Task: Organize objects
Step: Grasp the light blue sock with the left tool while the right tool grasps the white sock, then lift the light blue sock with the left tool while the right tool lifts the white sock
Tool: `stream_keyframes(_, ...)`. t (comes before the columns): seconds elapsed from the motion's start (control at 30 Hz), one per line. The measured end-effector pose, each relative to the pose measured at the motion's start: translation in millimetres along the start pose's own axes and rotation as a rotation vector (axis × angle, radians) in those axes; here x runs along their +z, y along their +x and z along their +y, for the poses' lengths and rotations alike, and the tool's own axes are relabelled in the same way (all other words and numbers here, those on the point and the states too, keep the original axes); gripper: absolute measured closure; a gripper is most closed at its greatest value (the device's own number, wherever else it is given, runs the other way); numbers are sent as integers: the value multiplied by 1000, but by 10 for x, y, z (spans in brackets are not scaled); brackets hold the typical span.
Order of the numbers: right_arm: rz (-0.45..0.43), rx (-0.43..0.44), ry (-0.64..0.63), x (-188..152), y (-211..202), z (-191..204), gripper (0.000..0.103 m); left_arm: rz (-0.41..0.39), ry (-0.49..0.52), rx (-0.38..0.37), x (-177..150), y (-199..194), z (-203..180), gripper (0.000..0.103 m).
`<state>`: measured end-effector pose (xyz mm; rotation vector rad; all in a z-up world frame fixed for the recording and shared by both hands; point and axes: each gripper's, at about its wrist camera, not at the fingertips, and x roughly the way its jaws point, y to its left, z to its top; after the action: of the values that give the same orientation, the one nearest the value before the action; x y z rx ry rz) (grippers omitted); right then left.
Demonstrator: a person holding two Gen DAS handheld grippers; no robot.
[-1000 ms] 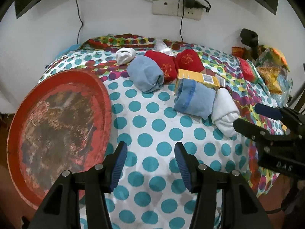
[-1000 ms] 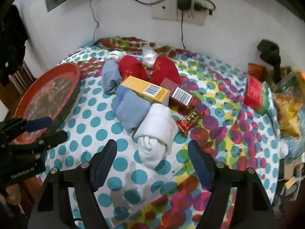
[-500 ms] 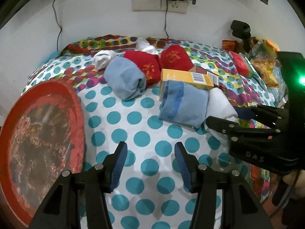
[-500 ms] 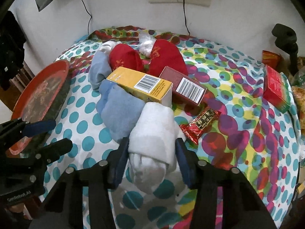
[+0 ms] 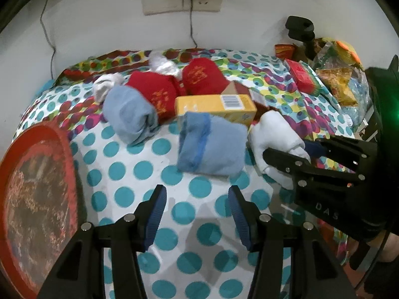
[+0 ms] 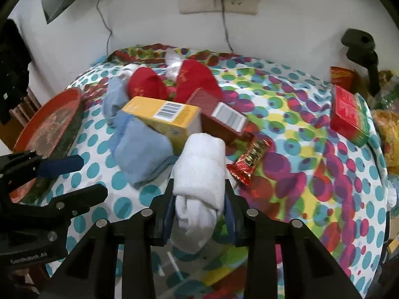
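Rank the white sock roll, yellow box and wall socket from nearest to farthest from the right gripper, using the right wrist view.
1. White sock roll: between the closing jaws of the right gripper.
2. Yellow box: just behind the roll, slightly left.
3. Wall socket: on the back wall.

Both fisheye views are dimly lit indoors, with colours dull and slightly grainy. Straight lines bow toward the rim, and black vignette fills the corners. The white plaster wall [image 5: 99, 20] at twelve o'clock is the brightest area. Soft shadows lie beneath the hand-held gripper arms at six o'clock. Fine detail is soft throughout.
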<state>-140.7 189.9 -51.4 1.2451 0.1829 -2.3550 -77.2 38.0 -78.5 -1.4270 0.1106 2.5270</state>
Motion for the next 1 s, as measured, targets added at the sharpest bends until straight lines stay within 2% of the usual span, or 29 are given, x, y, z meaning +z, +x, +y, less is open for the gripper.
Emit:
stream_keyframes(0.2, 6, 16, 19, -40, -11, -124, 71, -13, 48, 11, 158, 105, -180, 50)
stream_keyframes(0.57, 0, 45, 31, -65, 11, -161, 70, -19, 45, 30, 407, 428, -184, 48)
stream_keyframes(0.7, -1, 51, 40, -76, 12, -172, 69, 13, 42, 15, 432, 538, -181, 48)
stream_keyframes(1.0, 3, 50, 37, -58, 22, -164, 67, 3, 56, 24, 418, 552, -207, 48)
